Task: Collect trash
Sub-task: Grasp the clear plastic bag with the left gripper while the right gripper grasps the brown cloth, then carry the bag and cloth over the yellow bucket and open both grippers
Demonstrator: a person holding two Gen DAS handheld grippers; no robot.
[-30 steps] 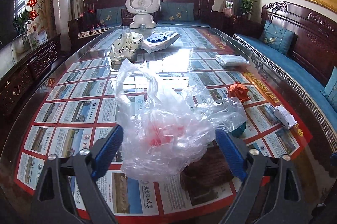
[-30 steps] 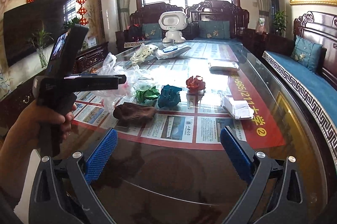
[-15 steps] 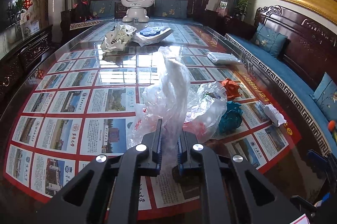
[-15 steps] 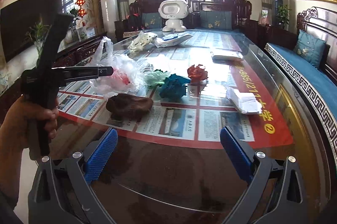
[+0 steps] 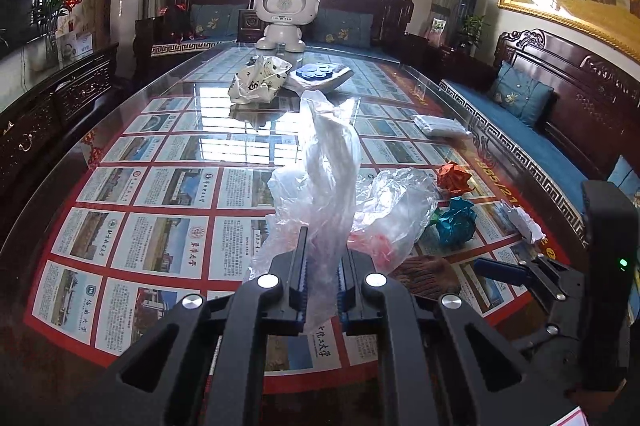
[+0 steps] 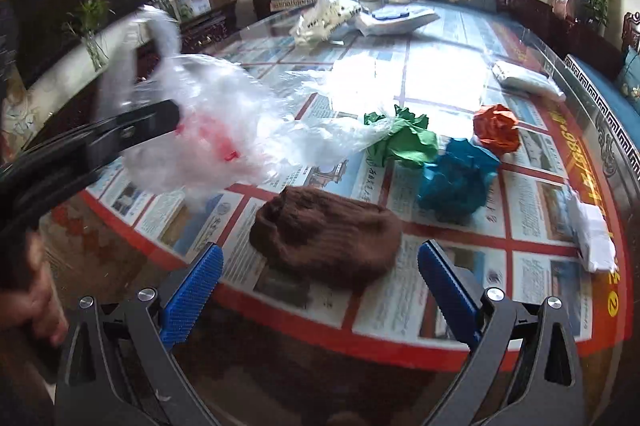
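My left gripper (image 5: 322,258) is shut on the edge of a clear plastic bag (image 5: 328,162) with something red inside; the bag (image 6: 212,130) hangs from it at the left of the right wrist view. My right gripper (image 6: 320,266) is open, its jaws on either side of a brown crumpled wad (image 6: 326,230) on the glass table. Beyond lie a green paper ball (image 6: 404,140), a teal ball (image 6: 458,178) and an orange ball (image 6: 496,128). The teal ball (image 5: 456,220) and orange ball (image 5: 454,178) also show in the left wrist view.
White folded tissue (image 6: 592,234) lies at the right table edge, a white packet (image 6: 524,78) farther back. A spotted bag (image 5: 258,80), a blue-and-white pack (image 5: 320,74) and a white robot figure (image 5: 286,16) stand at the far end. Wooden sofas (image 5: 560,106) line the table.
My left gripper closed on the bag and lifted its edge. My right gripper moved forward to the brown wad, still open.
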